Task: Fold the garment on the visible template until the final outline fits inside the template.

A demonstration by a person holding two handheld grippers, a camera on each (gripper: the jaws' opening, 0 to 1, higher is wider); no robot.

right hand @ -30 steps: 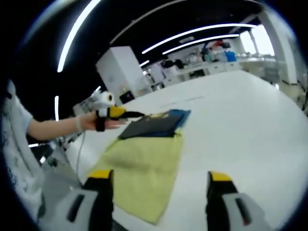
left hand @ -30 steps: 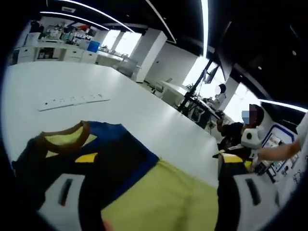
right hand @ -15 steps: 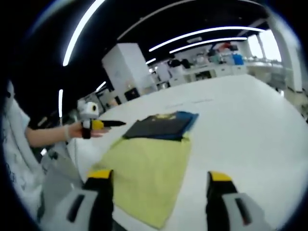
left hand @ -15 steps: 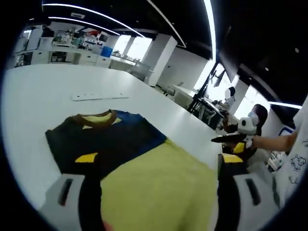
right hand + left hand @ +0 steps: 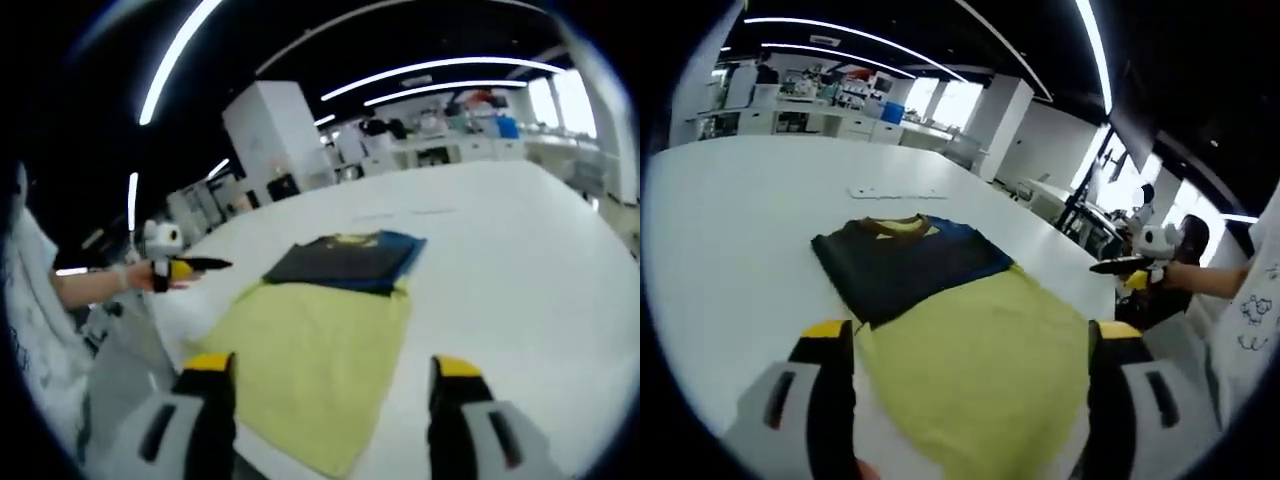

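Observation:
A folded garment, black with a blue edge and a yellow-brown collar, lies flat on the white table. Its near edge overlaps the far end of a yellow template sheet. My left gripper hovers open over the sheet's near part, with nothing between the jaws. The right gripper is held in a hand off the table's right side. In the right gripper view the garment sits beyond the yellow sheet. There my right gripper stands open above the sheet. The left gripper hangs left of the table, clear of the cloth.
A thin white strip lies on the table beyond the garment. A person's patterned sleeve fills the left edge. Desks, shelves and a white column stand far behind the table. Bare tabletop spreads right of the garment.
My left gripper has drawn back from the garment, which now looks smaller and farther off. In the right gripper view the left gripper has moved left, away from the cloth.

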